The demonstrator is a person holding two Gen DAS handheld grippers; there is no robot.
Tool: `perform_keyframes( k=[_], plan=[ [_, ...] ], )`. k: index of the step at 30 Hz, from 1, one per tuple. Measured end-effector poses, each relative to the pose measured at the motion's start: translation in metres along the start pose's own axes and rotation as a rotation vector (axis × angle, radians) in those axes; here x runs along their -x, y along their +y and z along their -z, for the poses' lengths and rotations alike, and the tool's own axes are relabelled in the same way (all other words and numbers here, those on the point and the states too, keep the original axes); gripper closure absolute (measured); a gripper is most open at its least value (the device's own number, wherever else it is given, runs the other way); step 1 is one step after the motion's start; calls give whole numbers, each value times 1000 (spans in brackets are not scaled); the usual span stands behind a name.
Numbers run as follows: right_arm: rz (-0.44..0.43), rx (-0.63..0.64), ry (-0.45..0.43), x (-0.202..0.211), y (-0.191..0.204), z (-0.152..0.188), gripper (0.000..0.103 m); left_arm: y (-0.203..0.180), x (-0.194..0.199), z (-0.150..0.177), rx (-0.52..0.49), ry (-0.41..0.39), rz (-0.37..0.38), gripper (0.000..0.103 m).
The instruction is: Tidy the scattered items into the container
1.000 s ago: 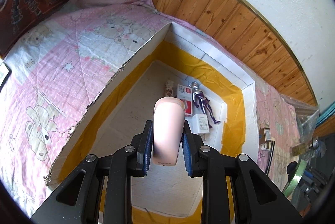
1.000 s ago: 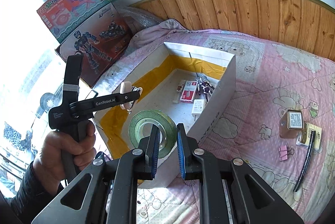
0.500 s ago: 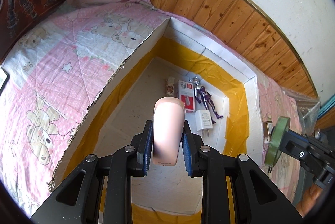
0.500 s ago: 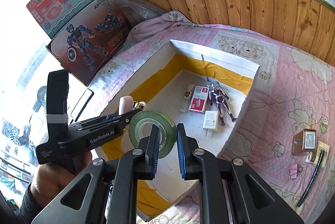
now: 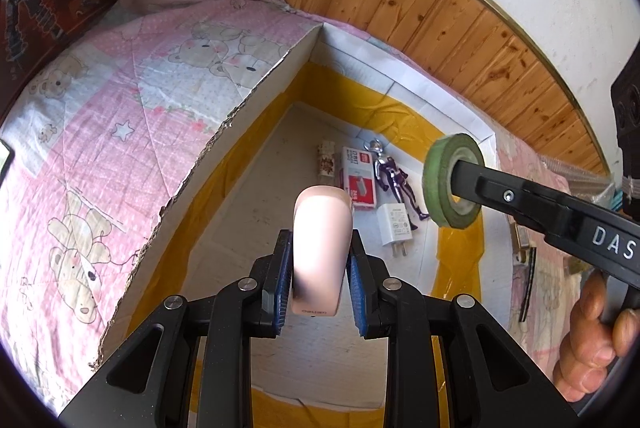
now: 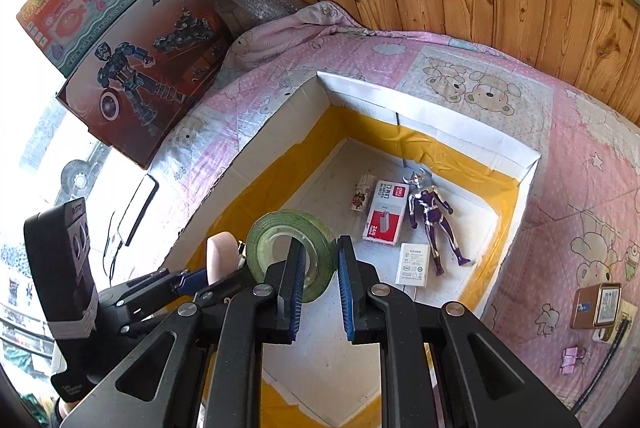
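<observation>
- The left gripper has its blue-padded jaws pinching a pale pink, rounded plastic stapler-like item, which stands up between them with its curved end pointing forward.
- Below and beyond those jaws lies the open white cardboard box with yellow tape along its inner walls, resting on a pink quilt printed with bears.
- Ahead of the left jaws, on the box floor, lie a small patterned white tube, a red-and-white staple carton, a purple-and-silver toy figure and a white plug-in charger, close together near the far corner.
- The right gripper has its jaws nearly pressed together, pinching the wall of a green roll of adhesive tape: one jaw reaches through the core, the other sits outside the ring.
- The roll hangs above the box, upright on edge; seen from the left wrist it sits right of the left jaws, over the right-hand box wall.
- A hand grips the right tool's handle at the edge of the left wrist view.
- Right of the right jaws, outside the box on the quilt, lie a small brown box with a label, a pink binder clip and a black strip.
- Left of the right jaws, two colourful toy cartons lean at the bed's edge.
</observation>
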State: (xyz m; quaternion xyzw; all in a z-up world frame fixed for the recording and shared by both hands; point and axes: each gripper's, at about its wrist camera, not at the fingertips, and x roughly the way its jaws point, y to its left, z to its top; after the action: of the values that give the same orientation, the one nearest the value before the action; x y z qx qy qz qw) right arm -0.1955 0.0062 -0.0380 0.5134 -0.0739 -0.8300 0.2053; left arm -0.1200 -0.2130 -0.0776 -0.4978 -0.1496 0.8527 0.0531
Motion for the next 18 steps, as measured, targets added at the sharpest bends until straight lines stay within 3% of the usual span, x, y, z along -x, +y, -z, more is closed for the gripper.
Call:
perform_keyframes(
  k=[18],
  plan=[
    [3, -86, 76, -58, -12, -29, 86, 20, -2, -2, 5, 9, 3, 77]
  ],
)
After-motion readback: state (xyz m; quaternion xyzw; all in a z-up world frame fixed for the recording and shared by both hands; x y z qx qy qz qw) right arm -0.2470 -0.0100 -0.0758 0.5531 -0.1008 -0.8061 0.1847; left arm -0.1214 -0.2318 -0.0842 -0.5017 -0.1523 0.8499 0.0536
